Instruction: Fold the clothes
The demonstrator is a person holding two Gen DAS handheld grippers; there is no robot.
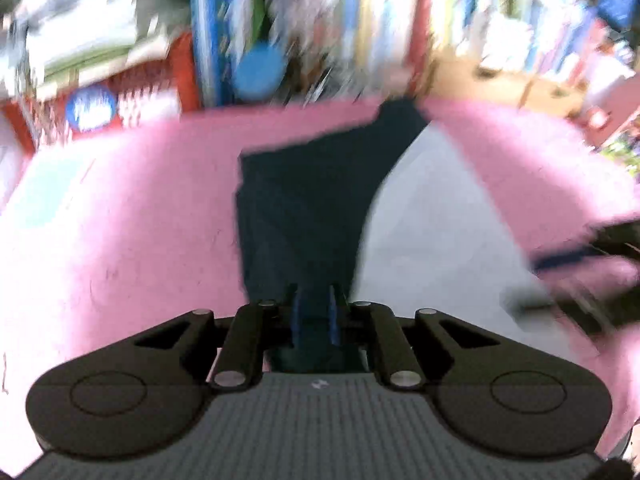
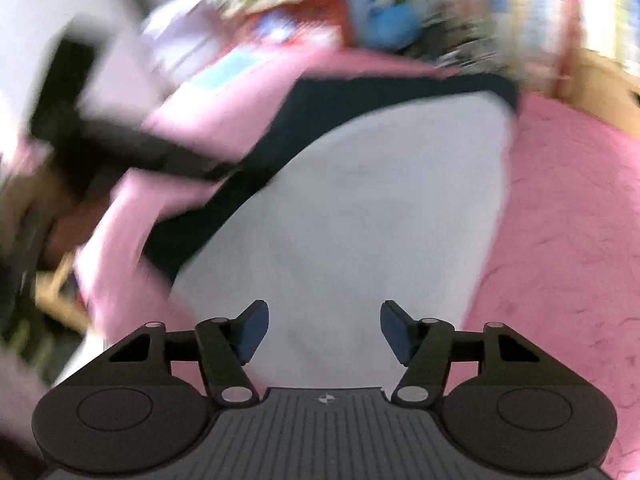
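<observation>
Left wrist view: left gripper [image 1: 314, 304] pinches the dark garment [image 1: 304, 200]; right gripper [image 2: 324, 330] gapes empty above it.

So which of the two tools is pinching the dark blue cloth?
The left tool: it is shut on the dark blue cloth, which runs up from its tips. The right tool is open, with nothing between its tips, above the white cloth.

A pink cover [image 1: 120, 220] spreads across the surface and shows a fuzzy, thread-marked texture on the right [image 2: 568, 240]. Behind it stands a row of upright books [image 1: 400, 28], spines mixed in colour (titles unreadable through blur). A red box [image 1: 132, 96] carrying a blue round label [image 1: 89, 109] sits at the left rear, and a blue round object [image 1: 260, 70] just beside the books.
</observation>
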